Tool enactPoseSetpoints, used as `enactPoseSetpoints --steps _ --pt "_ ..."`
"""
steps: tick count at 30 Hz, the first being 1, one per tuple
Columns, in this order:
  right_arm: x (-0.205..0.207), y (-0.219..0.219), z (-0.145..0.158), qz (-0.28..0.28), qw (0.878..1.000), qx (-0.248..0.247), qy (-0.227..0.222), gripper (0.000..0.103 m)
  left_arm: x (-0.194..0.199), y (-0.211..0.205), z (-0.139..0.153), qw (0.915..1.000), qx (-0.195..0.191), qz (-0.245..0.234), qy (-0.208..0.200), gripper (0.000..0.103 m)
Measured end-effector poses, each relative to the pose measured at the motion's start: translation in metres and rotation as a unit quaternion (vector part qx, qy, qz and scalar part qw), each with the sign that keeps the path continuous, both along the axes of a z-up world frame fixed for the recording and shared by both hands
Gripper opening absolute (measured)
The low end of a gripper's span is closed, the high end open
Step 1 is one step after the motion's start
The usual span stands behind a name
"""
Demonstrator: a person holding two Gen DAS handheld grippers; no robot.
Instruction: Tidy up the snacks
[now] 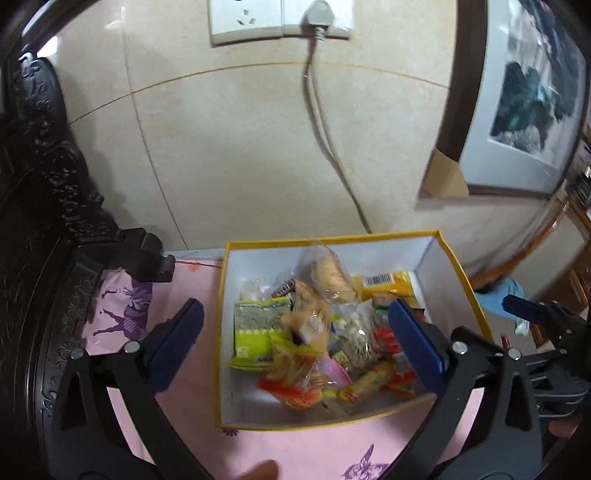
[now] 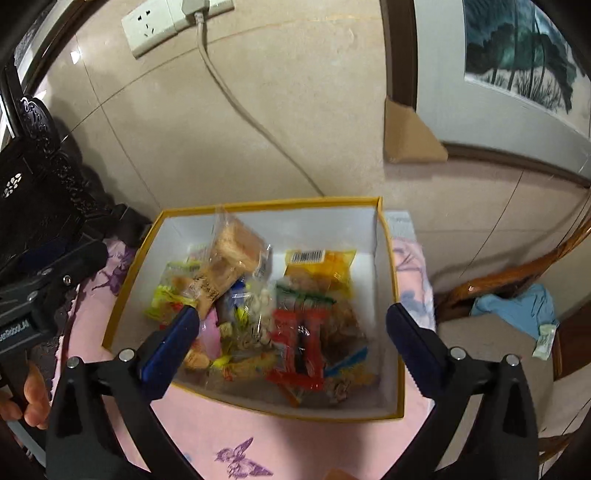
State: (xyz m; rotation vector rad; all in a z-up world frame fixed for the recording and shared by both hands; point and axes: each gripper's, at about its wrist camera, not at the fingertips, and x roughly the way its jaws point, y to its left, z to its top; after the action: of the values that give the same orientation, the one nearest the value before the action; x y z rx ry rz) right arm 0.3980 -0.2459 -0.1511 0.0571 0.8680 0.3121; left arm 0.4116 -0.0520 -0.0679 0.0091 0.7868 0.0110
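While both tools hang above the pink butterfly-print tablecloth (image 2: pixel 207 413), seen left to right around one landmark, the shallow yellow-rimmed white cardboard box (image 2: pixel 388 236). Left of the box: dark carved wooden furniture (image 1: pixel 44 192), standing on the cloth's edge. Near the box's left wall: left gripper (image 1: pixel 295 347), black-framed with blue pads, spread wide and empty, one pad outside the box over the cloth, the other over the packets inside. Inside the box: a loose heap of wrapped snacks, among them a green-and-white seed packet (image 1: pixel 258 332) toward the left wall, a clear bag of pale round biscuits (image 1: pixel 332 277) propped up near the back wall, a yellow packet with a barcode (image 2: pixel 321 266) toward the right rear, and red-wrapped sticks (image 2: pixel 299 343) nearer the front wall. Above the box's front half: right gripper (image 2: pixel 291 332), same black frame and blue pads, also spread wide with nothing between the pads, its right pad about level with the box's right wall. Behind the box: beige tiled wall with a white socket (image 2: pixel 155 26) and a grey cable running down. Right of the box: a framed picture (image 2: pixel 517 55) leaning against the wall, and a blue cloth (image 2: pixel 517 306) lower down, well apart from the box.
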Motion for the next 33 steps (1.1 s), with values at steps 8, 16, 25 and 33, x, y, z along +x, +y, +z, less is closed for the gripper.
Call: enactPoseSetpoints --steps 8,16,25,33 --pt "-0.018 -0.003 0.005 -0.002 1.0 -0.009 0.003 0.102 -0.012 0.002 0.009 0.9999 -0.011 0.007 -0.007 0.101" --pt "-0.036 -0.002 0.008 0.0 1.0 -0.012 0.006 0.102 -0.03 0.002 0.019 0.9998 -0.007 0.009 -0.015 0.101" --pt "-0.055 -0.001 0.012 0.004 1.0 -0.013 0.003 0.102 -0.047 0.003 0.026 0.9997 -0.009 0.009 -0.02 0.101" --pt "-0.061 0.0 0.013 0.007 1.0 -0.015 0.004 0.102 -0.056 0.003 0.03 0.9994 -0.015 0.012 -0.029 0.101"
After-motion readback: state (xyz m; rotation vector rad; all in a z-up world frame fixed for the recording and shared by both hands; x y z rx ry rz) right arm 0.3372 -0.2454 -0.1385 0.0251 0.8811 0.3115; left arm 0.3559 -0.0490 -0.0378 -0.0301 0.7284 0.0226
